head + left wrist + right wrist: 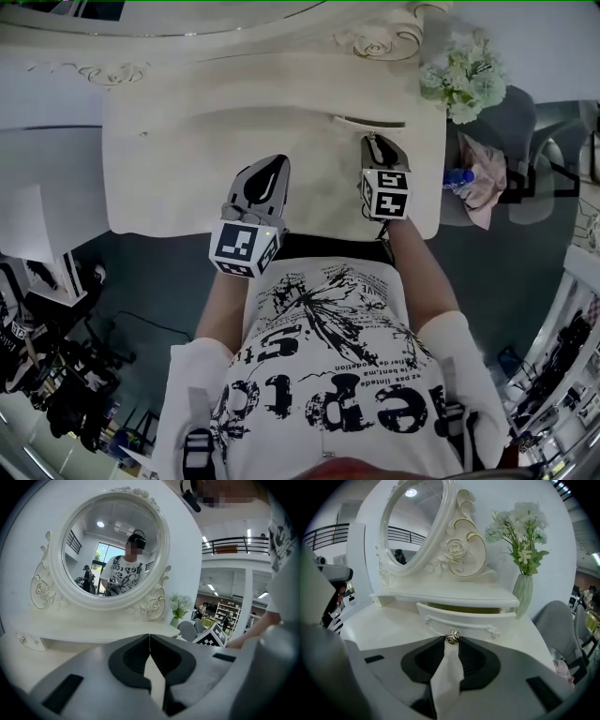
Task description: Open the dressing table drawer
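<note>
Two claws showed: the right claw (451,642) gripped the rose-shaped knob (452,636) of the dressing table drawer (473,618), slightly pulled out just ahead; the left claw (149,638) was closed, empty.

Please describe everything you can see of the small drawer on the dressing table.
The drawer is small and cream-white, like painted wood, with a curved front and a raised moulding ending in rosettes. It sits level under the upper shelf, pulled out slightly: a greenish gap shows above its front. At the middle is a metal rose-shaped knob, and the right tool is closed on it. Nothing else touches the drawer.
</note>
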`<move>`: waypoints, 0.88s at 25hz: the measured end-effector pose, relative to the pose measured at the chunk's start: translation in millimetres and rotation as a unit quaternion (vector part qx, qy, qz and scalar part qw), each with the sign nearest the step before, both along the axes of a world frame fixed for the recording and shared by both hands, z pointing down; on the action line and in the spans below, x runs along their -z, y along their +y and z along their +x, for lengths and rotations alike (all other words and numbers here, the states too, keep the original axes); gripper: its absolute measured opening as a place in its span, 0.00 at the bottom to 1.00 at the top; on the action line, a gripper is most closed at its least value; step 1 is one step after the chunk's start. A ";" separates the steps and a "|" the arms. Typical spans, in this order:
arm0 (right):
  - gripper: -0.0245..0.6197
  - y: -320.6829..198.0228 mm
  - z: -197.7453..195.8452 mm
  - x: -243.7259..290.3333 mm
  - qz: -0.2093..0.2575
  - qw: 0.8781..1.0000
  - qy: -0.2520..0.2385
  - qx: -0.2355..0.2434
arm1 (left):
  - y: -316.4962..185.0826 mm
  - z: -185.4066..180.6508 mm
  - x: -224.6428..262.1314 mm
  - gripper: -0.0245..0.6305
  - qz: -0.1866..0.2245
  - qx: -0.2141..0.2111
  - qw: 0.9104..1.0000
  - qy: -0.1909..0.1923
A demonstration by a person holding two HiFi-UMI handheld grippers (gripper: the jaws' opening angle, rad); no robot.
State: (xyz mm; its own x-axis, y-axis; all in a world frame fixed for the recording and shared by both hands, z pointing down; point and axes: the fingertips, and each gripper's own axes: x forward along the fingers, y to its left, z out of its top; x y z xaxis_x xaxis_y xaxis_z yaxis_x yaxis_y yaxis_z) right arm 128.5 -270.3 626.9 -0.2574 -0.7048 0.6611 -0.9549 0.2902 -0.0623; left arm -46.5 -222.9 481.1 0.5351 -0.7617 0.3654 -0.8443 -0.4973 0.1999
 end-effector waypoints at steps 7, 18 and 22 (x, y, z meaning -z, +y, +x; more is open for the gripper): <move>0.20 20.9 -0.4 -1.8 -0.006 1.000 -0.001 -0.004 | 6.4 5.1 7.4 0.07 0.011 -0.012 1.000 0.003; 0.20 42.0 -2.0 -2.0 -0.005 1.000 0.002 -0.015 | 23.7 3.6 6.2 0.07 0.010 -0.025 1.000 -0.002; 0.20 43.5 -1.0 -1.5 -0.003 1.000 0.020 -0.020 | 29.4 2.9 7.6 0.07 0.010 -0.028 1.000 -0.005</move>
State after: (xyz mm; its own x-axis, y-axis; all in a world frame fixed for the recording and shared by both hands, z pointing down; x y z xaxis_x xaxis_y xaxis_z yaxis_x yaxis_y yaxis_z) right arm 127.5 -226.8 628.4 -0.2024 -0.7107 0.6738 -0.9677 0.2507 -0.0262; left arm -43.6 -193.5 473.5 0.5741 -0.7373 0.3561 -0.8165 -0.5478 0.1822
